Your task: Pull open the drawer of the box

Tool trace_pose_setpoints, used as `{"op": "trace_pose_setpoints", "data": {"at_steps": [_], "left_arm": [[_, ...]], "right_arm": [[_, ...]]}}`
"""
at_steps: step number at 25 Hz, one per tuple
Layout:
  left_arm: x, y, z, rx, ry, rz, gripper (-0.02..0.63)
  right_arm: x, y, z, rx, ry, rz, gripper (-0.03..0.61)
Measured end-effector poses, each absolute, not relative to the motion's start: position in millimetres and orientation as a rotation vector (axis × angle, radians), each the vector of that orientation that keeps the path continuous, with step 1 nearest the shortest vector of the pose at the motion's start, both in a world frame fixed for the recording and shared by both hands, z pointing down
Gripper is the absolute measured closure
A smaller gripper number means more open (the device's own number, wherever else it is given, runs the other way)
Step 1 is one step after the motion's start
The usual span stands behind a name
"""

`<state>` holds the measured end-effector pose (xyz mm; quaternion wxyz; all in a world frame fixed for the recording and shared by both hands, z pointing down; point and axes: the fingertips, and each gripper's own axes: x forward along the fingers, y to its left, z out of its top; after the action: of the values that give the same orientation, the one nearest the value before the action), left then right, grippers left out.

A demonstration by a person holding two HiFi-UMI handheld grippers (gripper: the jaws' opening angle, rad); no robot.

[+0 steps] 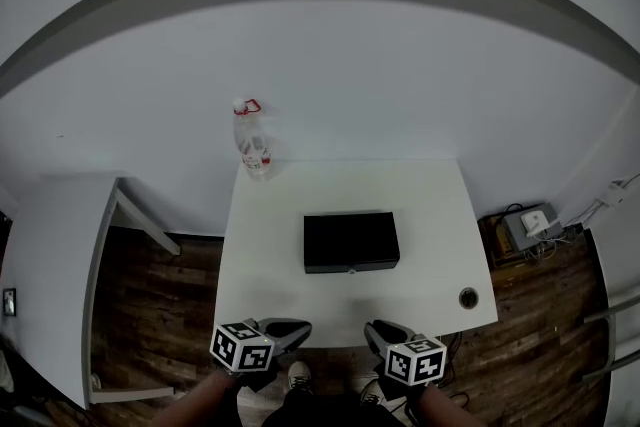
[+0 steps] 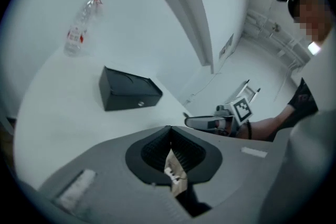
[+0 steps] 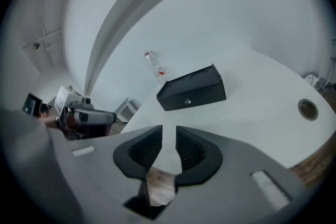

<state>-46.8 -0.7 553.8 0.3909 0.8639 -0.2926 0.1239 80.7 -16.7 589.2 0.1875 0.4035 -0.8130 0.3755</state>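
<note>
White tabletop point(image 1: 430, 215) is occupied by a clear plastic bottle point(image 1: 252, 140) far left and a flat black box point(image 1: 351, 237) at centre, its drawer point(image 1: 352, 265) still shut. Nearer, the left gripper point(image 1: 288, 328) is pressed together, the right gripper point(image 1: 383, 329) spread and empty; no step is done yet.

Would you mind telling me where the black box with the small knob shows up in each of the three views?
Head view: black box at the centre of the picture, mid white table.
Left gripper view: black box left of centre.
Right gripper view: black box just right of centre.
Shared landmark: the plastic bottle at the table's far edge, up and left of the box in every view.
</note>
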Motion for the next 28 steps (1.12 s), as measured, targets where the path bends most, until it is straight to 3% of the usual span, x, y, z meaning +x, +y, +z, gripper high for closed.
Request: {"op": "trace_pose_setpoints", "data": {"at_steps": [5, 13, 28], "left_arm": [[-85, -97, 556, 2.31, -0.922, 0.588, 0.611], [-72, -181, 588, 2.482, -0.864, 1.099, 0.611], [-61, -196, 619, 2.494, -0.796, 1.179, 0.611]], "right_arm": [[64, -67, 622, 1.245, -2.147, 1.001, 0.476], [45, -114, 652, 1.323, -2.023, 0.931, 0.451], [35, -146, 667, 1.374, -1.942, 0.909, 0.434]]}}
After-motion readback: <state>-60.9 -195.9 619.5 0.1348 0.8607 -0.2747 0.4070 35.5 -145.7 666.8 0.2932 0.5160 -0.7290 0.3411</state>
